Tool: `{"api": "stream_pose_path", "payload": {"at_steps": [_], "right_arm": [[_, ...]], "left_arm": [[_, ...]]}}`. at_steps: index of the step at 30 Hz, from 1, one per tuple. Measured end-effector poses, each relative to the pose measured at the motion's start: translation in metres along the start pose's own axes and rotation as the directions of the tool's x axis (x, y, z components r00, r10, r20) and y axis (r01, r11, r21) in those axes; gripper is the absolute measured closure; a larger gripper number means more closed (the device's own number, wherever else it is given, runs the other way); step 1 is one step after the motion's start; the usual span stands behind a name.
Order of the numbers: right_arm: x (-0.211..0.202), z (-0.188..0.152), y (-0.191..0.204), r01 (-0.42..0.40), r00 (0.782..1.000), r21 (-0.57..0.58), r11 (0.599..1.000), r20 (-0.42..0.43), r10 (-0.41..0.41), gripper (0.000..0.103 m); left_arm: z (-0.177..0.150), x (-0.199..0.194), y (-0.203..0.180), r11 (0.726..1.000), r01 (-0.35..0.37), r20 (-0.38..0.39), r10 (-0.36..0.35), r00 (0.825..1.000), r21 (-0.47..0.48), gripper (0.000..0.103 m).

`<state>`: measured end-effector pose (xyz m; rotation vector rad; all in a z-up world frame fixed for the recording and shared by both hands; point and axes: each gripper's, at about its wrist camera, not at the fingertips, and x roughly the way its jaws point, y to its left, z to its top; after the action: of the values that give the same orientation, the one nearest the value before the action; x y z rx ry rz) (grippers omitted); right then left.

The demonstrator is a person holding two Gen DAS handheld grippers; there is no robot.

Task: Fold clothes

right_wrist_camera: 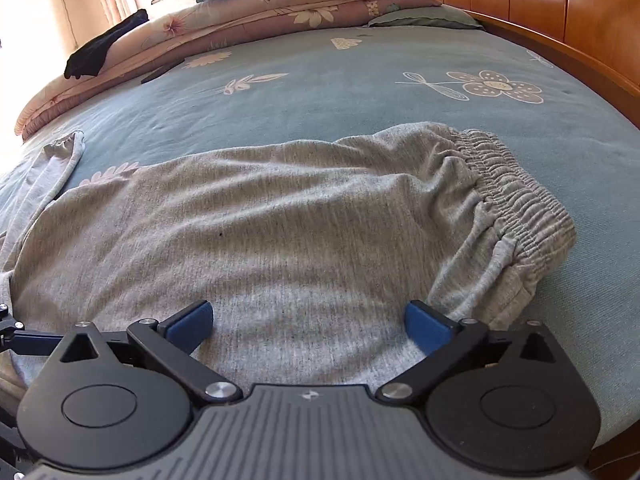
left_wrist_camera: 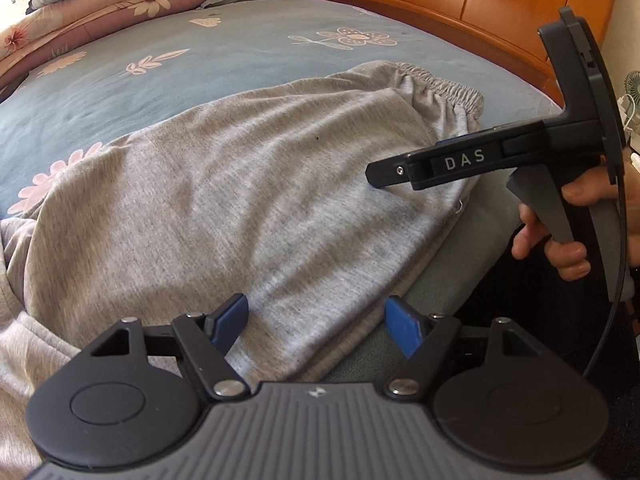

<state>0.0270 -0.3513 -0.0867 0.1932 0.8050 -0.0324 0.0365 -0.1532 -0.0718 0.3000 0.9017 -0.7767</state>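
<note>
A pair of grey marl jersey trousers [right_wrist_camera: 280,220] lies spread across a bed covered by a blue sheet printed with pale flowers [right_wrist_camera: 360,80], close to the bed's near edge. The gathered elastic waistband [right_wrist_camera: 516,200] points toward the side bordered by a polished orange-brown wooden bed frame [right_wrist_camera: 540,12], and the legs trail off toward the opposite side, where one cuffed leg end [right_wrist_camera: 66,148] lies on the sheet. A stack of folded floral quilts and pillows [right_wrist_camera: 280,4] sits at the far edge. The left gripper [left_wrist_camera: 316,320] hovers over the near hem of the trousers with its blue pads apart and nothing between them. The right gripper [right_wrist_camera: 308,322] hangs above the seat area just inside the waistband, jaws spread wide and empty; in the left wrist view a hand [left_wrist_camera: 560,232] grasps its handle. The fabric looks light, soft and limp, so it will likely sag and wrinkle when lifted and needs support at two points. The thick waistband seems the firmest place to pinch, paired with a hold on the leg fabric farther along, to carry one half over the other.
</note>
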Motion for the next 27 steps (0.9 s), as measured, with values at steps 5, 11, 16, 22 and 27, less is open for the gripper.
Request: {"api": "stream_pose_path", "payload": {"at_steps": [5,11,16,22,27], "right_arm": [[0.001,-0.008,0.008,0.023,0.999,-0.086,0.996,0.031,-0.02,0.0],[-0.005,-0.012,0.002,-0.015,0.998,-0.111,0.994,0.067,0.022,0.0],[-0.028,-0.006,-0.019,-0.187,0.976,0.011,0.982,0.117,0.184,0.0],[-0.03,-0.036,-0.042,-0.304,0.931,0.039,0.952,0.225,0.288,0.0],[-0.03,-0.045,-0.057,-0.386,0.891,0.102,0.917,0.299,0.342,0.0]], "left_arm": [[0.0,-0.019,0.01,1.0,0.005,0.045,-0.005,0.999,-0.003,0.028],[0.009,-0.026,0.031,0.995,-0.021,0.094,0.03,0.995,-0.095,0.028],[-0.014,-0.01,0.02,0.997,-0.07,-0.058,0.072,0.996,0.032,0.028],[-0.022,-0.05,-0.018,0.886,-0.212,0.102,0.186,0.977,0.413,0.031],[-0.019,-0.044,-0.042,0.673,-0.256,0.099,0.262,0.96,0.694,0.068]]}}
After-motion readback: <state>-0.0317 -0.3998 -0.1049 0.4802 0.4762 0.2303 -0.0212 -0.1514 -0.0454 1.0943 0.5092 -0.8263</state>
